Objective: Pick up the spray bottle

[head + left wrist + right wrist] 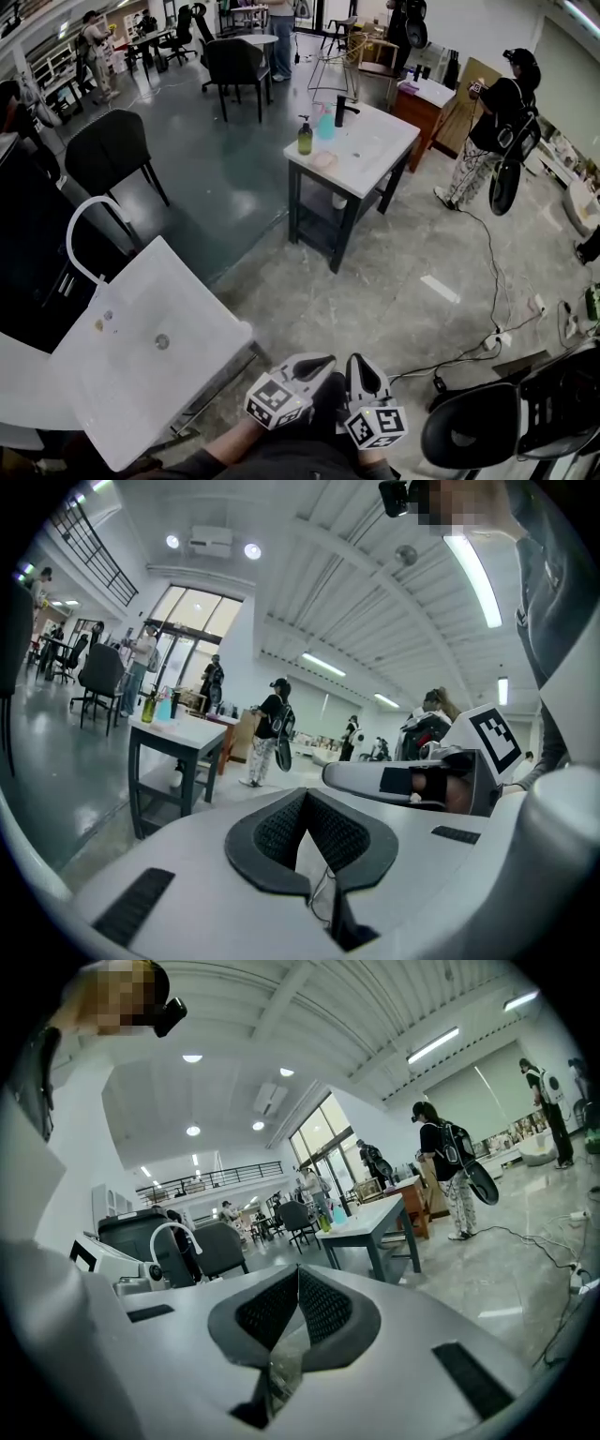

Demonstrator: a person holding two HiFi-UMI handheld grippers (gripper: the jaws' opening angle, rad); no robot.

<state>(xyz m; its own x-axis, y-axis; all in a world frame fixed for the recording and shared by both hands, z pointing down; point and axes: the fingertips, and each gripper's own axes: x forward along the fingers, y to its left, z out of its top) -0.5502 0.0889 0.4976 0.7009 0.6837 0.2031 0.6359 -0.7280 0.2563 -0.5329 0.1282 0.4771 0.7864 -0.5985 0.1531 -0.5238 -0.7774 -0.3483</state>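
The head view looks steeply down from above the floor, with the left tongs (319, 361) and right tongs (359, 364) near its bottom edge. Each gripper view rides close behind its own tongs, facing almost level. All three share the far white tabletop (375, 141).

White left gripper (323, 361) and right gripper (359, 364) — dark ribbed pads (281, 832), black-and-white marker cubes (274, 401) — dark sleeves (202, 464)

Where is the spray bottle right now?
In the head view the spray bottle stands near the left edge of the white table ahead, upper middle of the picture, just right of the olive pump bottle.
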